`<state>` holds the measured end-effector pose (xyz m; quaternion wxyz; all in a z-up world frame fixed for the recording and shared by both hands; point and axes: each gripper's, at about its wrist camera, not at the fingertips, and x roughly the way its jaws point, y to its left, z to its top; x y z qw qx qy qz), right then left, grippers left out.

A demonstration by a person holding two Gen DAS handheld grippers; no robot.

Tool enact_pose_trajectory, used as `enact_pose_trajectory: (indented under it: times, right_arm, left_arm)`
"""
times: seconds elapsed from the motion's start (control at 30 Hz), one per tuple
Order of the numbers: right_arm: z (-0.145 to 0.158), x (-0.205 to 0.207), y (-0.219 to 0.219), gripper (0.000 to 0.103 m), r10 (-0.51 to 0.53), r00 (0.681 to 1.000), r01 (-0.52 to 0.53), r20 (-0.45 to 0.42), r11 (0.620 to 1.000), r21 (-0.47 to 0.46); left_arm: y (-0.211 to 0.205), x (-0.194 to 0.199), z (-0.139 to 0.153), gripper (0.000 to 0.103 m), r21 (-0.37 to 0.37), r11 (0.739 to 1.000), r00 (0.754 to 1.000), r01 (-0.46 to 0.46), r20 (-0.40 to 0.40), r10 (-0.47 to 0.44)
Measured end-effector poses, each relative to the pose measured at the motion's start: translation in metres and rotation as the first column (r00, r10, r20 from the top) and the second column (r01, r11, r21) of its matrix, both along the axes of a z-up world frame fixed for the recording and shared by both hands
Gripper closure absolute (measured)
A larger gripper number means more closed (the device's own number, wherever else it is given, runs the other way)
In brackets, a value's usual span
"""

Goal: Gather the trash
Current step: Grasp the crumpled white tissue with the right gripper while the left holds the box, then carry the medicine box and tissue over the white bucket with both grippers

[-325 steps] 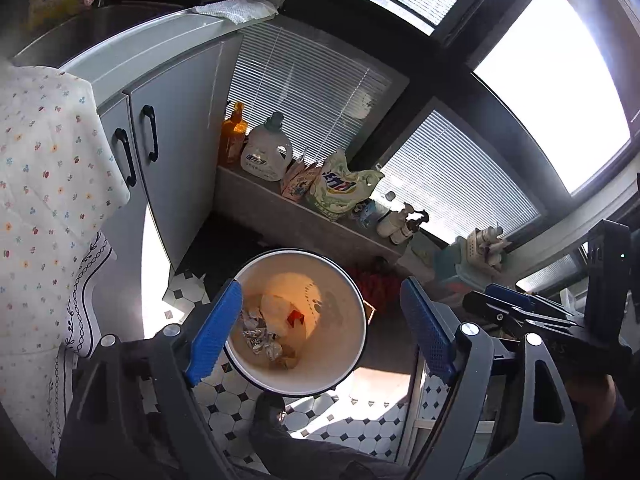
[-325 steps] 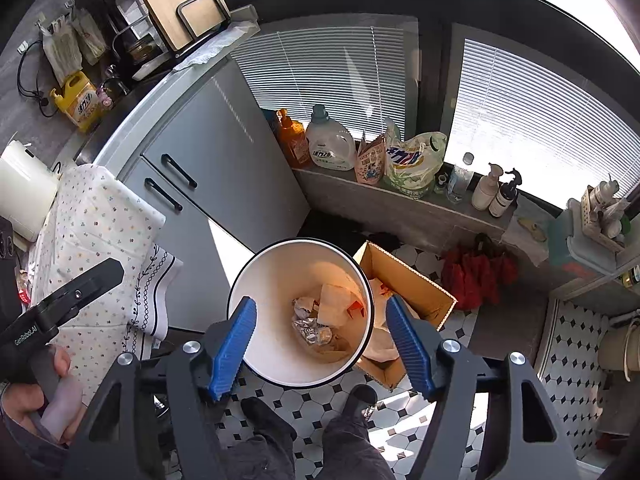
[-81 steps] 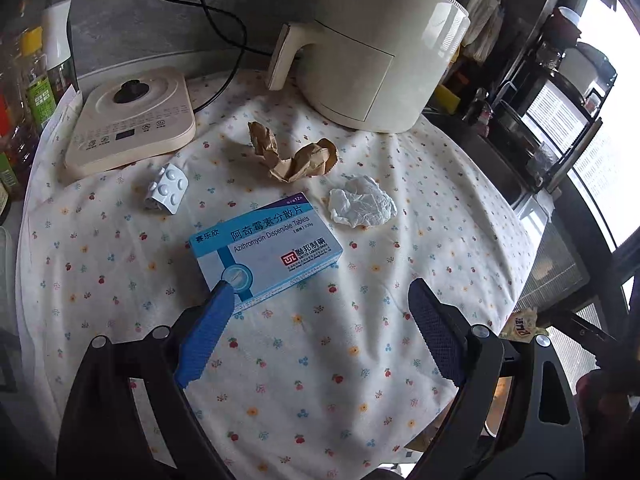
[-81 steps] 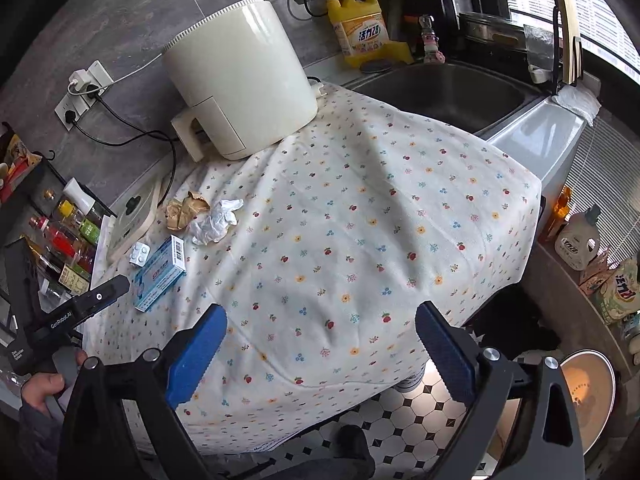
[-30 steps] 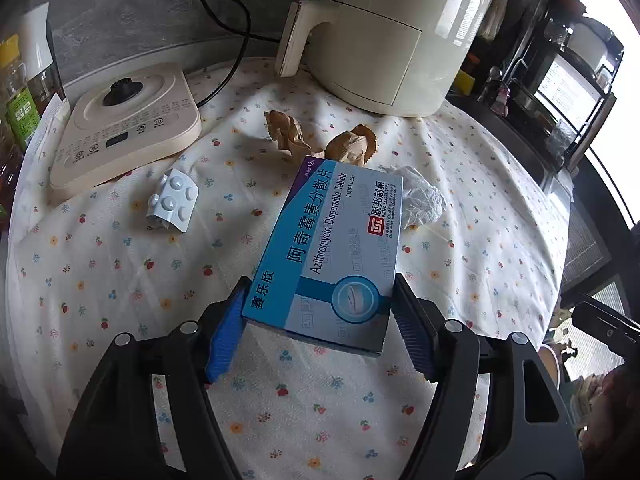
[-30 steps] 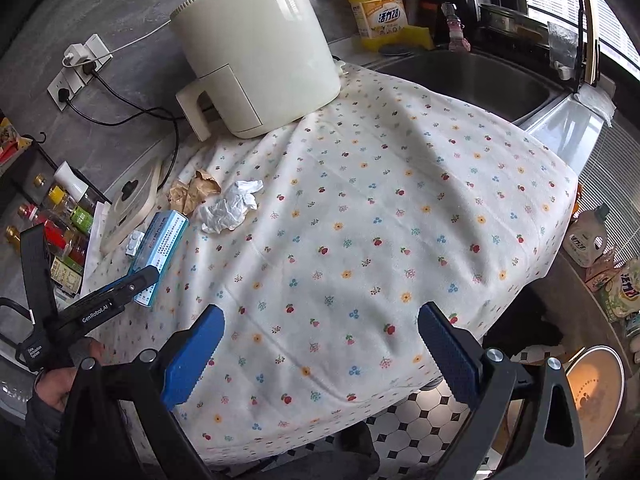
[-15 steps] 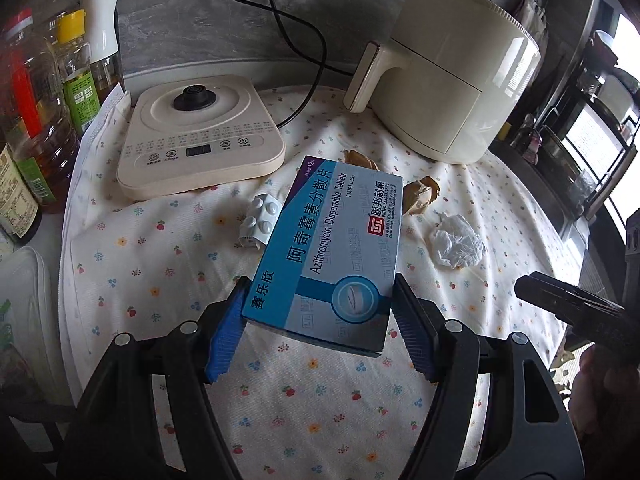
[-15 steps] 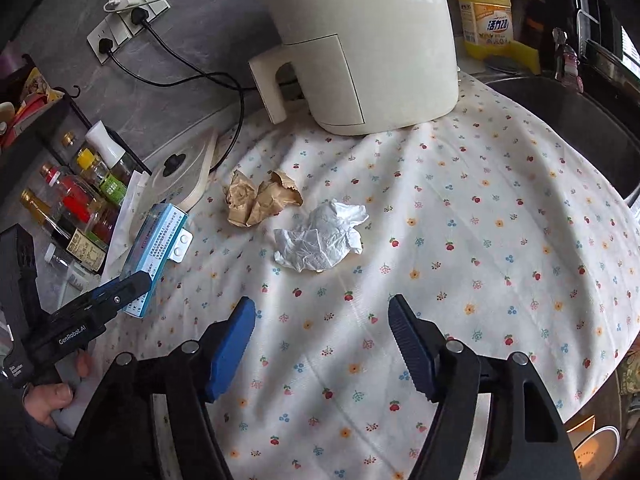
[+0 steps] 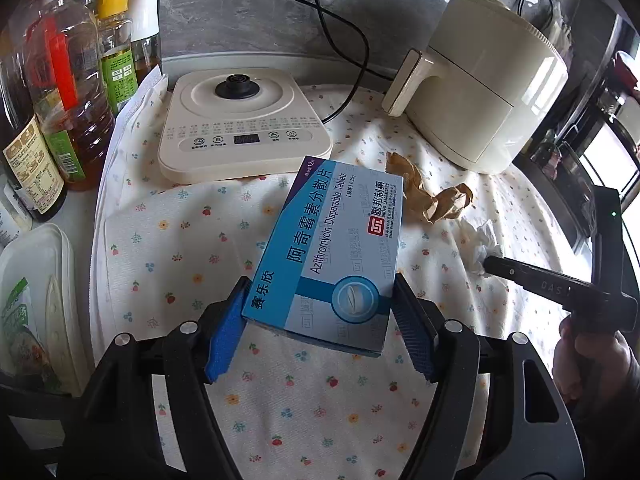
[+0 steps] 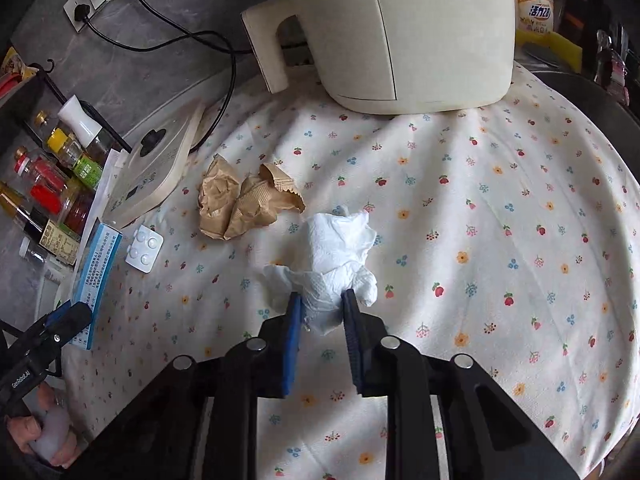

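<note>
My left gripper (image 9: pixel 320 304) is shut on a blue and white tablet box (image 9: pixel 336 248) and holds it above the flowered tablecloth; the box also shows in the right wrist view (image 10: pixel 96 272). My right gripper (image 10: pixel 320 300) is shut on a crumpled white tissue (image 10: pixel 336 256) that rests on the cloth. The tissue also shows in the left wrist view (image 9: pixel 480 244). Crumpled brown paper (image 10: pixel 244 200) lies just beyond the tissue. A white blister pack (image 10: pixel 144 250) lies to the left next to the box.
A cream air fryer (image 10: pixel 392 32) stands at the back of the table. A flat cream cooker base (image 9: pixel 240 120) with a black cord is at the left. Oil and sauce bottles (image 9: pixel 60 92) stand off the cloth's left edge. A yellow detergent bottle (image 10: pixel 536 8) is behind.
My right gripper has moved in over the white tissue and closed on it. My left gripper still holds the tablet box and has drawn back left, toward the bottles.
</note>
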<state>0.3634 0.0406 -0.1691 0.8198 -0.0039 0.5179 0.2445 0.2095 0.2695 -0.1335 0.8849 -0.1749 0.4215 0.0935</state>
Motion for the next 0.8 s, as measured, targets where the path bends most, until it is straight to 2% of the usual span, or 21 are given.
enact_pose_trajectory:
  times: [0.23, 0.4, 0.6, 0.8]
  right_arm:
    - [0.02, -0.021, -0.032, 0.093, -0.016, 1.0, 0.015, 0.021, 0.999, 0.043]
    - [0.036, -0.042, -0.07, 0.093, -0.065, 0.997, 0.063, 0.038, 0.996, 0.06]
    - [0.053, -0.069, -0.136, 0.093, -0.147, 0.988, 0.144, 0.048, 0.987, 0.067]
    - [0.062, -0.099, -0.212, 0.093, -0.258, 0.965, 0.254, 0.055, 0.965, 0.058]
  left_arm:
    - [-0.018, 0.006, 0.006, 0.034, -0.002, 1.0, 0.999, 0.028, 0.016, -0.028]
    - [-0.05, 0.015, 0.012, 0.034, -0.005, 0.996, 0.996, 0.086, 0.031, -0.086]
    - [-0.108, 0.023, 0.016, 0.034, -0.013, 0.983, 0.982, 0.185, 0.039, -0.184]
    - [-0.177, 0.029, 0.019, 0.034, -0.02, 0.953, 0.952, 0.303, 0.041, -0.302]
